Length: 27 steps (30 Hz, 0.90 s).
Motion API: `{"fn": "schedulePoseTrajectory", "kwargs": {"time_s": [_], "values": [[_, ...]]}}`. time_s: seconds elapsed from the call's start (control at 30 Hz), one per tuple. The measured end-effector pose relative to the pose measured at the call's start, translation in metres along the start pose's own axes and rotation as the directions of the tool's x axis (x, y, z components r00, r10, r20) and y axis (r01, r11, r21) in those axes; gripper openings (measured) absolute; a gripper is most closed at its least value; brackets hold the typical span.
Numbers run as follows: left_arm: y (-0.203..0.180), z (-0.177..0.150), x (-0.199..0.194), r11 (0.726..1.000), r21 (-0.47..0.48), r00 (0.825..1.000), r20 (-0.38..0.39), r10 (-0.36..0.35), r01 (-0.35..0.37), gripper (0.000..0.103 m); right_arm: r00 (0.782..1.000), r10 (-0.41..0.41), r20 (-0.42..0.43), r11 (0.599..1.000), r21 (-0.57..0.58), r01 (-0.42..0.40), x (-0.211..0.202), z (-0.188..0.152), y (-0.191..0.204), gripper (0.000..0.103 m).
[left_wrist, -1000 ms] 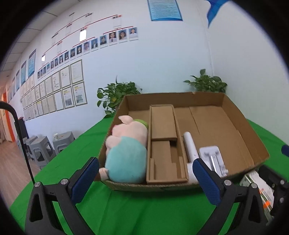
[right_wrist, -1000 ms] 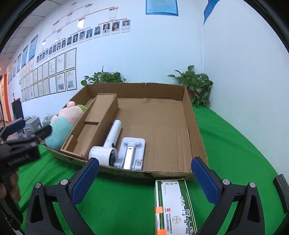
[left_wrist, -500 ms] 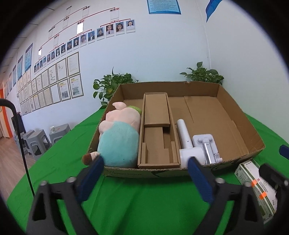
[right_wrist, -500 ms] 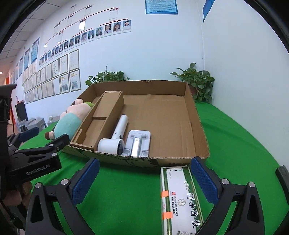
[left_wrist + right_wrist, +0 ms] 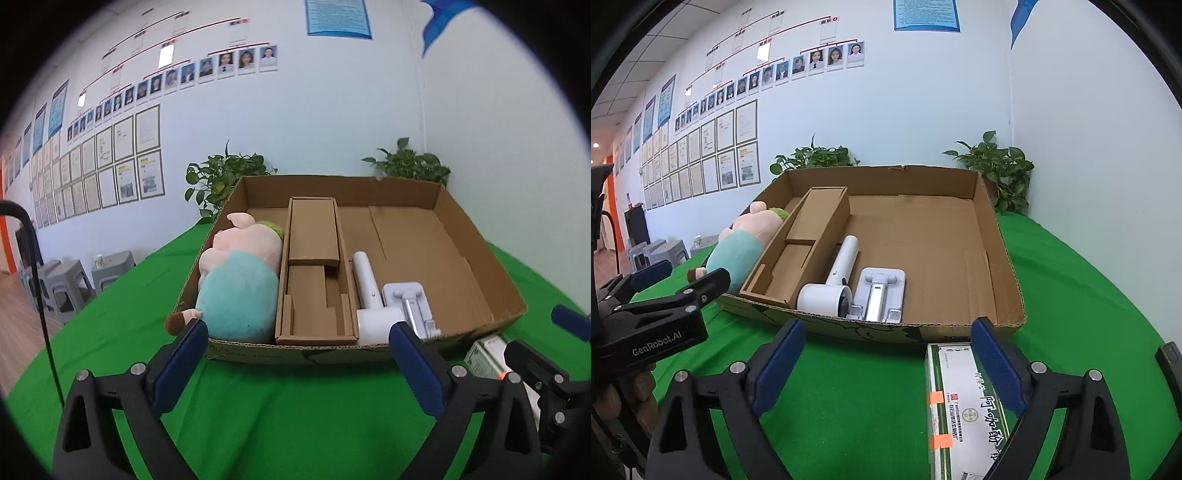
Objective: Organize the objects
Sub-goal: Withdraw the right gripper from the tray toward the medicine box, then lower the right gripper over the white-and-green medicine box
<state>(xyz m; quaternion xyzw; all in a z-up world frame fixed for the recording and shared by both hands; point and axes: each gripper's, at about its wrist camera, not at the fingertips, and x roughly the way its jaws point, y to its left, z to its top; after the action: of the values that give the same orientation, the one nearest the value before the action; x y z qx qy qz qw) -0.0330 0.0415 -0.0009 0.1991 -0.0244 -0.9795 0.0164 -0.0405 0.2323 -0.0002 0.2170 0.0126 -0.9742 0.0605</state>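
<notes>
A: Report gripper status

B: The left gripper (image 5: 297, 354) has its jaws spread wide and holds nothing; it hovers over the green table (image 5: 295, 413) just in front of the cardboard tray (image 5: 480, 251). The right gripper (image 5: 886, 354) is likewise spread, gripping nothing

A: Locate the item outside the tray

B: The green-and-white box (image 5: 964, 410) lies flat on the table, just near of the tray's near wall, at the right. Its right edge sits under the right gripper's right finger; contact cannot be confirmed

A: List the tray contents

B: Left to right: plush toy (image 5: 240, 280) against the left wall, cardboard insert (image 5: 314, 273), white handheld device (image 5: 831, 284), grey stand (image 5: 881, 291). The tray's right half is bare cardboard
</notes>
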Motion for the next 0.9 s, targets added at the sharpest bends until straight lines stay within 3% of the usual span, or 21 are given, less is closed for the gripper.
{"fn": "schedulePoseTrajectory", "kwargs": {"time_s": [0.1,0.4,0.57,0.7,0.9], "values": [[-0.003,-0.002,0.004,1.000,0.021,0.999,-0.031,-0.007,0.008,0.099,1.000,0.008,-0.005,1.000,-0.018,-0.008,0.001,-0.002,0.003,0.102],[-0.004,-0.007,0.010,0.997,-0.003,0.994,-0.083,-0.074,0.074,0.099,0.995,0.084,-0.051,0.996,-0.015,-0.085,0.000,-0.010,-0.004,0.103],[-0.006,-0.016,0.018,0.995,0.001,0.986,-0.140,-0.095,0.096,0.099,0.992,0.008,-0.129,1.000,-0.029,-0.012,-0.002,-0.027,-0.023,0.103],[-0.014,-0.027,0.029,0.997,0.022,0.977,-0.204,-0.063,0.069,0.099,0.969,-0.072,-0.238,0.997,-0.033,0.066,0.004,-0.044,-0.046,0.102],[-0.021,-0.039,0.035,0.994,0.007,0.955,-0.279,-0.104,0.111,0.099,0.938,-0.031,-0.344,0.999,0.013,0.038,0.012,-0.065,-0.060,0.095]]}}
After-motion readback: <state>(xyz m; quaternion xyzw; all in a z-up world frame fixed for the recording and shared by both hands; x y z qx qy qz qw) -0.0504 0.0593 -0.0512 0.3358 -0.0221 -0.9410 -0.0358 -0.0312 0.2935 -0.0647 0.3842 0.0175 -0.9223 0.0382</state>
